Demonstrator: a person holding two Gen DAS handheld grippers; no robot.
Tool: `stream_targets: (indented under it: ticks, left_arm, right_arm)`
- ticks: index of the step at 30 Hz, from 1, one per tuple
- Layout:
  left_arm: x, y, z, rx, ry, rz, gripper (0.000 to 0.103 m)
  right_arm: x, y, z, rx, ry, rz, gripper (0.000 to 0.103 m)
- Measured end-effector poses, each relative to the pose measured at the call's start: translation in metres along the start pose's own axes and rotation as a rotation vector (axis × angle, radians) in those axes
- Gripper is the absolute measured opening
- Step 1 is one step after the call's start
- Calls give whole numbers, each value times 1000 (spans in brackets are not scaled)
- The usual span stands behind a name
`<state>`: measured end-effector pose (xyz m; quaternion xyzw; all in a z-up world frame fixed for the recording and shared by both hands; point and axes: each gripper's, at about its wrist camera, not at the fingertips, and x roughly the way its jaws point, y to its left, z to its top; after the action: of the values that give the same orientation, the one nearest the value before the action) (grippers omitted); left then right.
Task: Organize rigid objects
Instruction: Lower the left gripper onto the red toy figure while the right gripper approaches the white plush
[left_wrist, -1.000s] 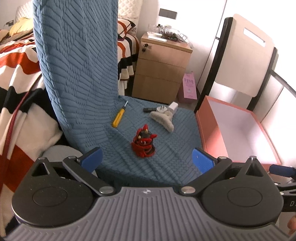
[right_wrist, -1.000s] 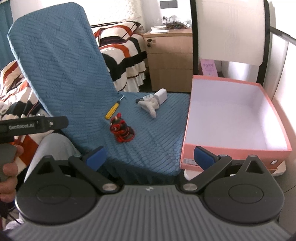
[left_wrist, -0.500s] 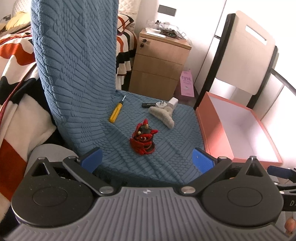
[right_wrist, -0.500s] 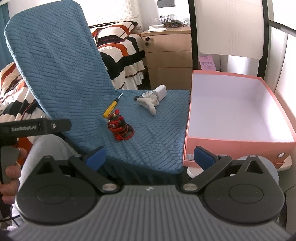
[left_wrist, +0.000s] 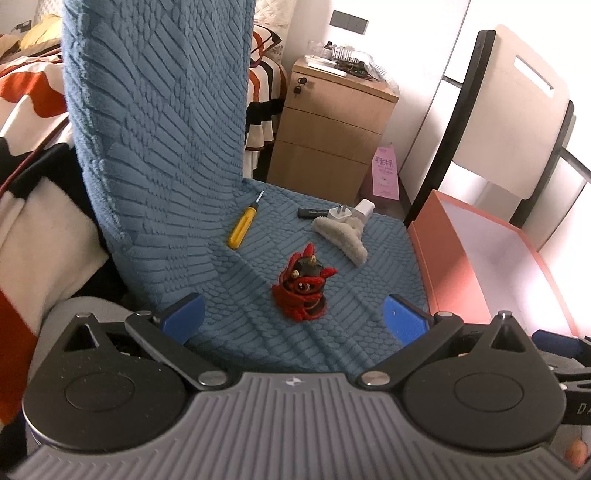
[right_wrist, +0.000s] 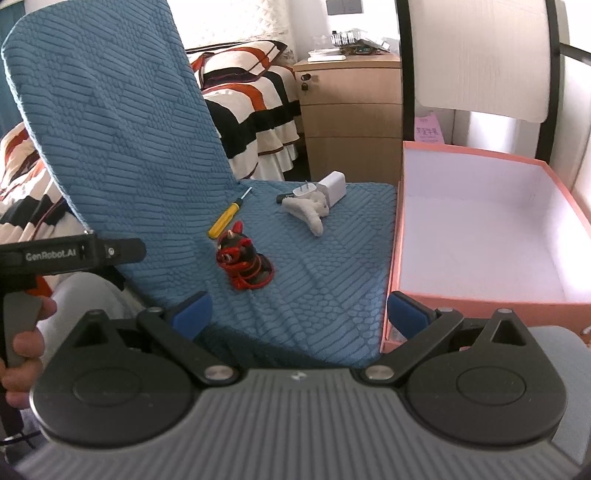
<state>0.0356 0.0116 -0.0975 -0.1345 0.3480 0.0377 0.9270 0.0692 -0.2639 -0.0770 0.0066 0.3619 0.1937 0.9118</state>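
While both grippers hover short of the blue-covered chair seat (left_wrist: 332, 332), left gripper (left_wrist: 294, 317) and right gripper (right_wrist: 300, 312) stand spread wide, nothing between the fingers. Red figurine (left_wrist: 303, 286) sits mid-seat, toward the front edge. Yellow screwdriver (left_wrist: 243, 225) lies at the back edge by the backrest. White charger (left_wrist: 364, 209), plug adapter (left_wrist: 339, 213) and fuzzy clip (left_wrist: 341, 234) cluster at the far right corner. Pink box (right_wrist: 480, 236) abuts the seat's right edge, open.

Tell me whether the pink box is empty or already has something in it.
Empty, as far as visible: the pink box shows only its bare white interior; its near corner is hidden.
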Motion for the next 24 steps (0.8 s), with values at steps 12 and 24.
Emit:
stream_targets:
  ticks: [12, 24]
  left_arm:
    - [55, -3, 2, 31, -19, -24, 103]
    - [109, -4, 4, 44, -4, -34, 103]
  right_arm:
    - [43, -16, 20, -6, -36, 22, 101]
    - [84, -16, 41, -33, -45, 36, 74]
